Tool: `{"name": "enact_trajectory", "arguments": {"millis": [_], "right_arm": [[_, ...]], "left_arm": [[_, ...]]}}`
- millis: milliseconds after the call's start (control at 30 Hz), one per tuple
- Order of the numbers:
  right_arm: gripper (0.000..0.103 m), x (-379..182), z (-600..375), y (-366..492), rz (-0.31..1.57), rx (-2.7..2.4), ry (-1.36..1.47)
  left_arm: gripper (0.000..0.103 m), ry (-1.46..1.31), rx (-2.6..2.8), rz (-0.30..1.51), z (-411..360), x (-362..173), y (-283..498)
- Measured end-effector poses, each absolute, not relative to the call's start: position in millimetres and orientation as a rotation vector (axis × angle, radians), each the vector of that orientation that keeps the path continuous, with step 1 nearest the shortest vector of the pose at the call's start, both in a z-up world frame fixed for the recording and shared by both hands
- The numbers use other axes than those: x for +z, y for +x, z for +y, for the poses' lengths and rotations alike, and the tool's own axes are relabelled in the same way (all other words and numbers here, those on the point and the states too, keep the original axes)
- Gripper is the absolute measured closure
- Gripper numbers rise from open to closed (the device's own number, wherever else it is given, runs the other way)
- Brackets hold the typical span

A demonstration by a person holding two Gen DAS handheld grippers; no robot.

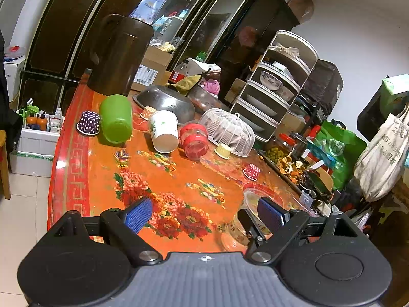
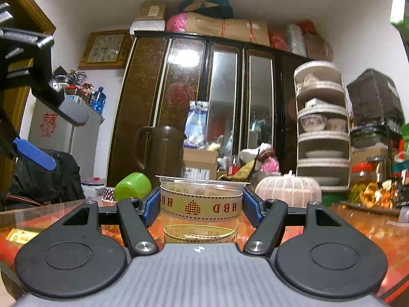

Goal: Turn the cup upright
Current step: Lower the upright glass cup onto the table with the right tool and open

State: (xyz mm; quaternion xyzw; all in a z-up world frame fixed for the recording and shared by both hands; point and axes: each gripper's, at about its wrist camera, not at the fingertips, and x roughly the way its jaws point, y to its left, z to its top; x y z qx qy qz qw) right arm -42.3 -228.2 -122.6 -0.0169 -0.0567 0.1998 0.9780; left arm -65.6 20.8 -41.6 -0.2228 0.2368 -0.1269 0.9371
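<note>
A clear plastic cup (image 2: 201, 204) with a cream "HBD" ribbon band stands upright on the table, rim up. My right gripper (image 2: 201, 204) has its blue pads against both sides of it. The same cup (image 1: 253, 212) shows in the left wrist view, low right, with a right finger (image 1: 251, 226) on it. My left gripper (image 1: 204, 213) is open and empty above the floral table (image 1: 163, 179). Its fingers (image 2: 34, 153) show at the left of the right wrist view. A green cup (image 1: 116, 119), a white paper cup (image 1: 163, 130) and a red jar (image 1: 193, 138) lie on their sides further back.
A purple dotted paper cup (image 1: 88, 122), small cupcake liners (image 1: 251, 171), a white mesh food cover (image 1: 227, 131), a steel colander (image 1: 166, 102) and a brown jug (image 1: 117, 56) stand at the back. A tiered dish rack (image 1: 276, 87) and snack trays (image 1: 288, 163) line the right.
</note>
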Motion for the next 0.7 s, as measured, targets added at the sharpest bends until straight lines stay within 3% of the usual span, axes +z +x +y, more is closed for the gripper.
{"name": "enact_trajectory", "arguments": {"millis": [267,467,600,700], "right_arm": [[0.031,-125,-224,-37,-0.081,0.397,-0.037],[0.003,-120,-230,-41,-0.035,0.413,-0.033],[0.001,-100,-252,-51,0.045,0.461,0.006],[0.001,-72,-268,-55,0.206,0.467,0.031]], "left_arm": [[0.011,-0.44,-0.237,0.497,19,-49,-63],[0.007,-0.36,-0.196,0.48,13,-50,-65],[0.007,-0.255,-0.181,0.476,4,-47,-68],[0.007,-0.135,-0.172,0.494,-7,-38,-74]]}}
